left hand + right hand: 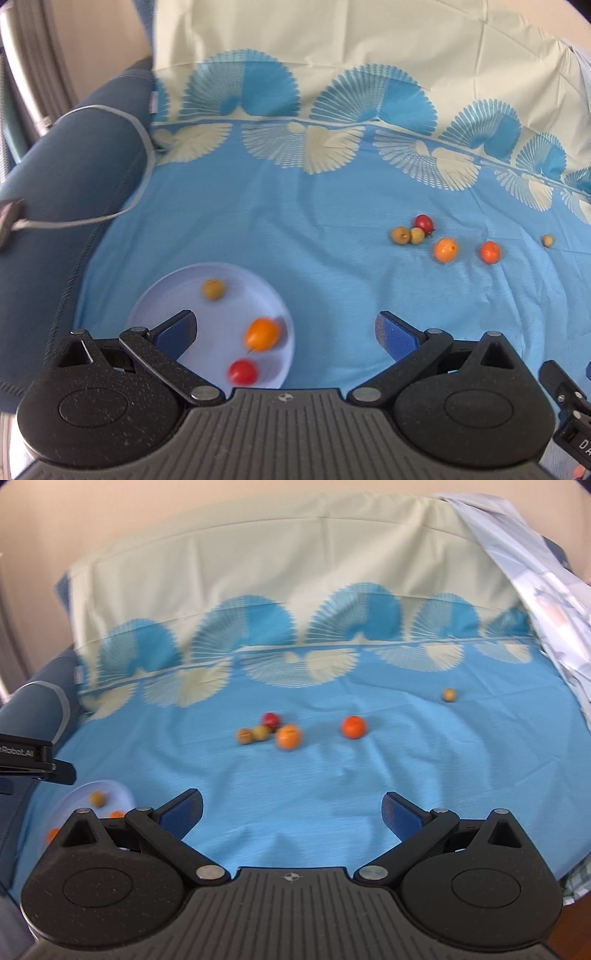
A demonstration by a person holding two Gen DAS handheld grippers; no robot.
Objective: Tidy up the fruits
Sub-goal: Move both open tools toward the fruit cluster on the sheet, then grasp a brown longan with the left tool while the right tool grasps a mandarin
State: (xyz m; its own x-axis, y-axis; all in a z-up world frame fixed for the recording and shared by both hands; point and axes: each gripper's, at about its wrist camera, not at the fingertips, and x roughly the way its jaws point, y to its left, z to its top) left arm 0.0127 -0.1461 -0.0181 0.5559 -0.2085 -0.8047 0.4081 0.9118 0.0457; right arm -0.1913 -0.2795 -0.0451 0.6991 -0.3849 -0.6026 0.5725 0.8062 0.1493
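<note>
A pale lilac plate [173,291] lies on the blue sheet and holds a green-yellow fruit [214,289], an orange fruit [262,334] and a red fruit [242,372]. My left gripper [286,332] hovers open just above the plate's right part, nothing between its fingers. Farther right on the sheet lie a red fruit [423,222], two tan fruits [400,235], two orange fruits [446,250] and a lone small tan one [547,240]. My right gripper [291,810] is open and empty, well short of that cluster [288,736]. The plate [110,788] shows at lower left in the right wrist view.
A dark blue bolster [74,173] with a grey cable [144,136] runs along the left side. The cream and blue patterned sheet [295,590] rises over a backrest behind. A crumpled pale cloth [546,602] hangs at the far right. The left gripper's body [33,760] juts in from the left.
</note>
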